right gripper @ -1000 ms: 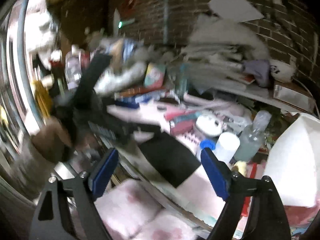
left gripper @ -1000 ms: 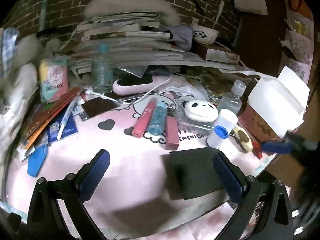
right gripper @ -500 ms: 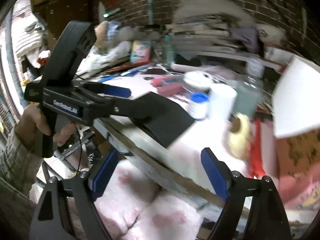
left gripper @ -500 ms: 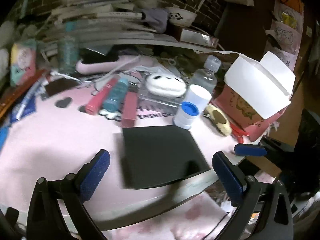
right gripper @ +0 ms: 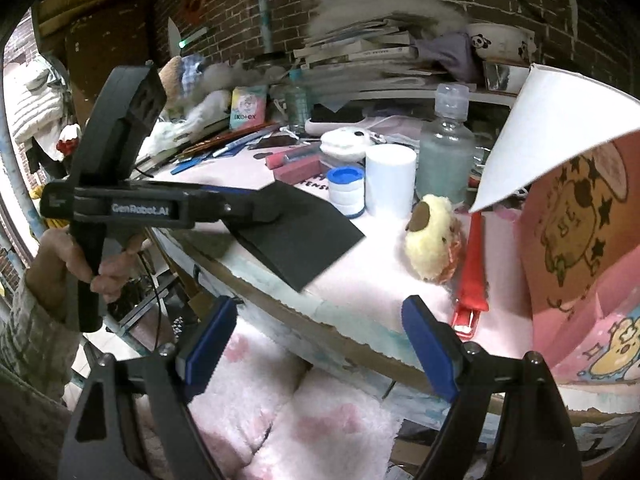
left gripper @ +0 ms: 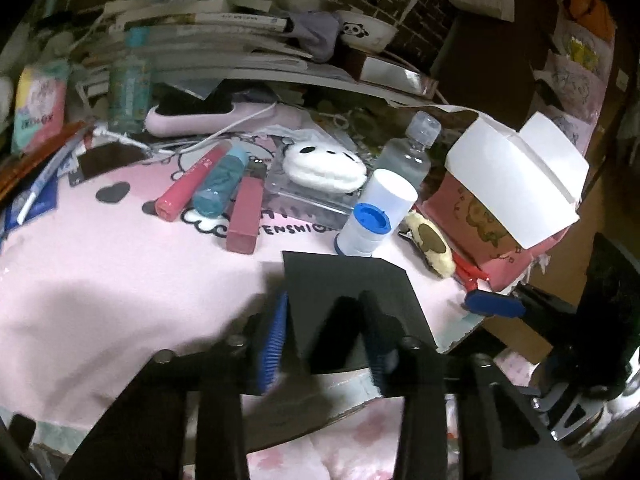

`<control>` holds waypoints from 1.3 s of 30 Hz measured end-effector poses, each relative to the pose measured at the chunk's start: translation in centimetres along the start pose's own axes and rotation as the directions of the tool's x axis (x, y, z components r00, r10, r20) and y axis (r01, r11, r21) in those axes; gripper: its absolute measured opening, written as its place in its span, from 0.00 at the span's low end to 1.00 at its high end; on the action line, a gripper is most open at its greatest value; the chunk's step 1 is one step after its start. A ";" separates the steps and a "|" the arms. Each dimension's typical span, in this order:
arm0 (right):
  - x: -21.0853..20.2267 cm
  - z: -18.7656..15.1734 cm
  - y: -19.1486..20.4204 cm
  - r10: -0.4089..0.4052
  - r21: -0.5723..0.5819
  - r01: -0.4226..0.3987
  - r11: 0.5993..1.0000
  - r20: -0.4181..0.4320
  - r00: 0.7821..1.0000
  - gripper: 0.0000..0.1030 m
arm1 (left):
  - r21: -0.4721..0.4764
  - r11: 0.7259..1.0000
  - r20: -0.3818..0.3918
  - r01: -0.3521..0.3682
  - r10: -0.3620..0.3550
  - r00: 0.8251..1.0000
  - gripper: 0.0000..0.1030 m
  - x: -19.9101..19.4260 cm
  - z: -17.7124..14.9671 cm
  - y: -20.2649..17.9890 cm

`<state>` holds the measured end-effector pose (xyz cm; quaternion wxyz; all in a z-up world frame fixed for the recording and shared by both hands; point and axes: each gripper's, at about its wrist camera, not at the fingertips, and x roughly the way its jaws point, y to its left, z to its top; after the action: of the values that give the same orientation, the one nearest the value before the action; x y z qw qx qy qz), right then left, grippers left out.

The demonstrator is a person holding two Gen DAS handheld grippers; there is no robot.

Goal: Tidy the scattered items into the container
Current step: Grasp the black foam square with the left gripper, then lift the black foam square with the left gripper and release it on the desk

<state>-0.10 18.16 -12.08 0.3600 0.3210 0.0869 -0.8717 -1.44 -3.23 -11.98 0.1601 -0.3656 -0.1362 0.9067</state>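
Left wrist view: close over counter (left gripper: 120, 264) edge, facing the back wall. Right wrist view: lower, off the counter's front corner, angled across. Both share black card (left gripper: 344, 280) (right gripper: 304, 236), white cylinder (left gripper: 390, 196) (right gripper: 390, 178).

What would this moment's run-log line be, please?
left gripper: shut on black card | right gripper: open, empty | pink box: open

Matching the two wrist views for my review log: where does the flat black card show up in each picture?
Left wrist: black card lies low centre, pinched at its near edge by the left gripper.
Right wrist: black card sits left of centre at the table edge, left gripper clamped on it.
Shared landmark: the blue-capped white container just beyond the card.
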 end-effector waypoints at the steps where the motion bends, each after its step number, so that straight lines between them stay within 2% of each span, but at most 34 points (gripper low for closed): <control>1: 0.0 0.0 0.1 0.001 -0.003 -0.001 1.000 0.001 1.000 0.80 | 0.002 1.000 0.003 -0.001 0.001 1.000 0.26 0.0 -0.1 0.0; 4: 0.2 0.2 0.3 -0.001 -0.012 0.001 1.000 0.006 1.000 0.80 | 0.005 1.000 0.007 -0.003 0.003 1.000 0.23 -0.1 -0.1 0.0; 8: 0.7 0.4 0.6 0.002 -0.018 -0.002 1.000 0.014 1.000 0.80 | 0.010 1.000 0.009 0.012 -0.012 1.000 0.15 -0.3 0.1 -0.1; 14: 1.6 0.6 1.2 0.002 -0.058 -0.001 0.998 0.025 1.000 0.80 | 0.011 0.999 0.024 0.043 -0.044 0.999 0.11 -0.9 0.4 0.0; 18: 2.0 0.9 1.1 0.002 -0.053 -0.001 0.999 0.025 1.000 0.80 | -0.013 0.995 0.058 0.094 -0.094 0.994 0.07 -1.8 0.9 0.4; 26: 1.7 1.1 0.4 0.003 -0.024 -0.002 1.000 0.037 0.999 0.80 | 0.017 0.993 0.124 0.120 -0.121 0.985 0.02 -3.6 3.3 0.1; 31: 1.6 1.1 0.3 -0.004 -0.024 0.005 1.000 0.040 0.999 0.80 | 0.070 0.992 0.155 0.107 -0.116 0.981 0.02 -4.7 4.9 -0.8; 33: 1.5 1.2 0.2 -0.006 -0.020 0.007 1.000 0.045 0.999 0.81 | 0.100 0.990 0.139 0.104 -0.117 0.983 0.02 -4.7 5.1 -1.2; 35: 1.5 1.2 0.1 -0.002 -0.014 0.003 1.000 0.047 0.999 0.81 | 0.090 0.990 0.112 0.107 -0.116 0.987 0.02 -4.2 5.0 -1.0; 39: 1.4 1.2 0.1 0.004 -0.007 -0.004 1.000 0.049 0.999 0.81 | -0.017 0.996 0.064 0.092 -0.091 0.994 0.03 -2.8 3.5 1.3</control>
<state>-1.40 16.84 -12.01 0.3648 0.2985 0.0808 -0.8782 -2.27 -5.97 -8.26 0.1936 -0.3318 -0.1668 0.9081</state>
